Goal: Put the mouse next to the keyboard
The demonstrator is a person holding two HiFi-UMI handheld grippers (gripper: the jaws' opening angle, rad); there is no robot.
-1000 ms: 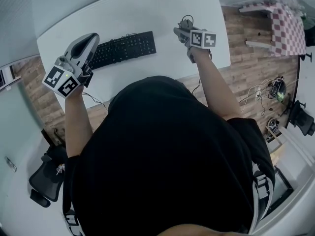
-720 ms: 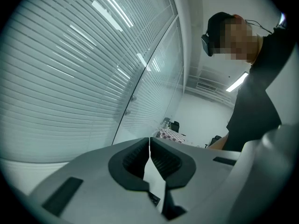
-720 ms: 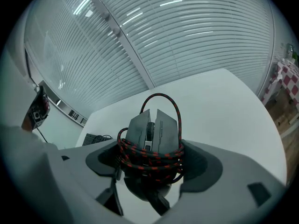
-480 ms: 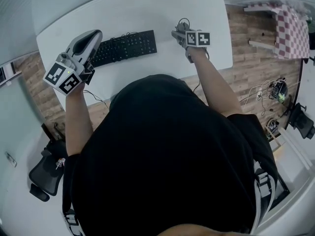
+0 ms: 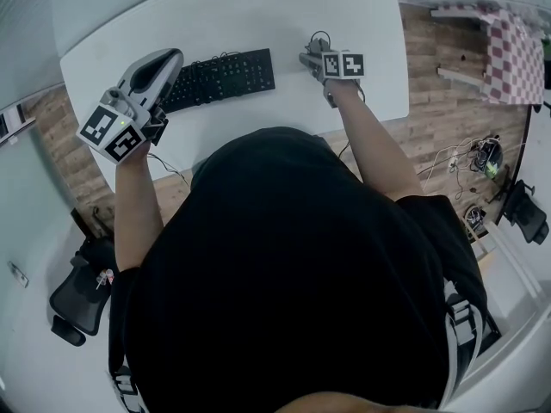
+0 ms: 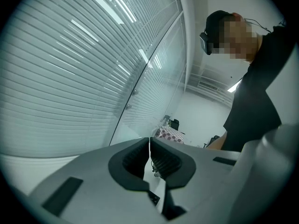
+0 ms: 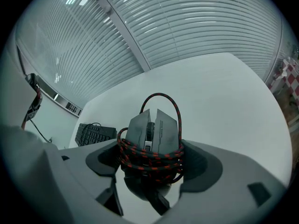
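In the right gripper view a grey mouse (image 7: 152,129), its red-and-black braided cable wound around it, sits between the jaws of my right gripper (image 7: 153,161), which is shut on it. In the head view that gripper (image 5: 318,57) is over the white table (image 5: 258,15), a short way right of the black keyboard (image 5: 219,77). The keyboard (image 7: 96,134) shows to the mouse's left. My left gripper (image 5: 157,69) hovers at the keyboard's left end, tilted up. Its jaws (image 6: 150,146) are shut with nothing between them, facing window blinds.
The table's near edge runs just below the keyboard and the right gripper. A checkered stool (image 5: 504,50) stands on the wooden floor at the right, with loose cables (image 5: 478,157) below it. A black office chair (image 5: 82,291) is at the lower left.
The right gripper with the mouse has shifted slightly left toward the keyboard. The left gripper has barely moved.
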